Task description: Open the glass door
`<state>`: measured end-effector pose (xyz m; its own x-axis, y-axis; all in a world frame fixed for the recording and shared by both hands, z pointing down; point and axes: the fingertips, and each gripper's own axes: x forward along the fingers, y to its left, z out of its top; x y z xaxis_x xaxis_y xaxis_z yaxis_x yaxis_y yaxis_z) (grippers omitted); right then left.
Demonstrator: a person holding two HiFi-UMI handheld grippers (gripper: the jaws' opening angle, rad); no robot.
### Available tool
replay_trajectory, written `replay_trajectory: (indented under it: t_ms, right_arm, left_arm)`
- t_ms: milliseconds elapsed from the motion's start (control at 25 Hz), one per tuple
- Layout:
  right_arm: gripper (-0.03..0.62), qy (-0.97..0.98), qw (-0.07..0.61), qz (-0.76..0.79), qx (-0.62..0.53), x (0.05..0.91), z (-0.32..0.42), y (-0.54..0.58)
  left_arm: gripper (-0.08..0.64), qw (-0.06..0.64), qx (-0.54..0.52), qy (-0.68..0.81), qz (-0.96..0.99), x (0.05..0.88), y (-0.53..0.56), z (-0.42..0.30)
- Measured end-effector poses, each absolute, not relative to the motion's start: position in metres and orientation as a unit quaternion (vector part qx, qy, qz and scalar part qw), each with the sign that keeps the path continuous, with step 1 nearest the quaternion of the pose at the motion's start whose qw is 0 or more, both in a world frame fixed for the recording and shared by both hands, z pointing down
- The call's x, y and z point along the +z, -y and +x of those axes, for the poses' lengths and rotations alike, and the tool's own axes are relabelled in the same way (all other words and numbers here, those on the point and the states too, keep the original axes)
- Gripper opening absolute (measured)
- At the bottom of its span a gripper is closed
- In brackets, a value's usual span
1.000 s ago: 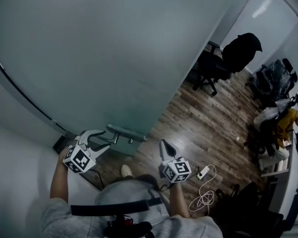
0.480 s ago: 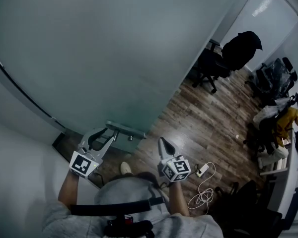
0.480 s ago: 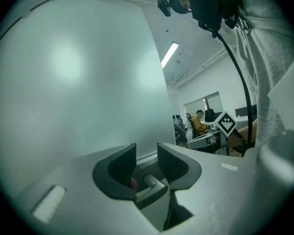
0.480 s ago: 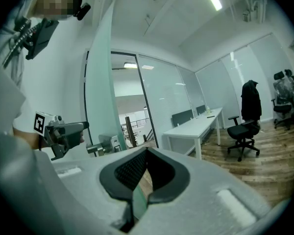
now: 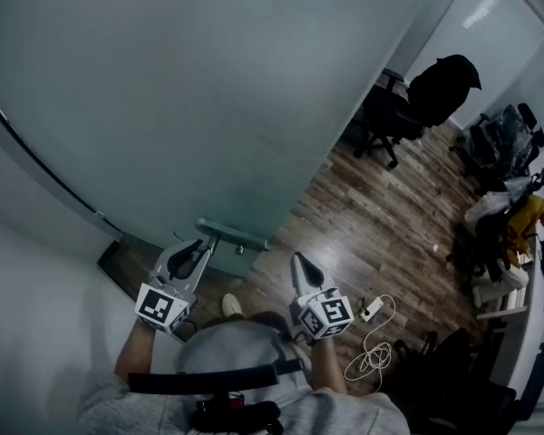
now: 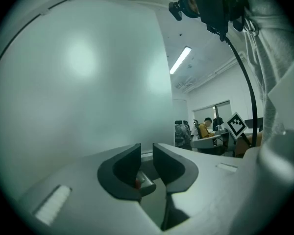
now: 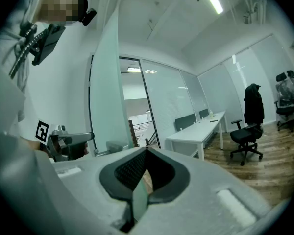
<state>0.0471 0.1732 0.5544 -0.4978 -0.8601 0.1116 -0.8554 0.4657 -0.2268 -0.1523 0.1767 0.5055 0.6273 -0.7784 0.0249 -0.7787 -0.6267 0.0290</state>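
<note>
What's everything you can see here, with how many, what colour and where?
door: one, frosted grey-green glass, upper left
handle: one, grey metal, low on the door
floor: one, brown wood, right of the door
chair with coat: one, black, top right
power strip: one, white, on the floor with its cable
seated person: one, yellow top, right edge
left tongs: one, grey, just been closing round the handle
right tongs: one, grey, shut, empty
</note>
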Motion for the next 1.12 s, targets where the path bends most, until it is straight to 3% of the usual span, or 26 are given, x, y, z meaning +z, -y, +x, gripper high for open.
replay_trajectory:
  t_ms: [520, 1120]
  right_arm:
    - [0.002, -0.857, 0.023, -0.501, -0.118, 0.54, 0.052, -0.185]
    - [0.002, -0.86, 0.018, -0.498, -0.112, 0.542, 0.05, -0.183]
  left_arm:
    - [0.006, 0.029, -0.003, 0.443, 0.896, 0.51, -0.188, -0.15]
    - [0.005, 0.018, 0.005, 0.439, 0.898, 0.512, -0.187, -0.146]
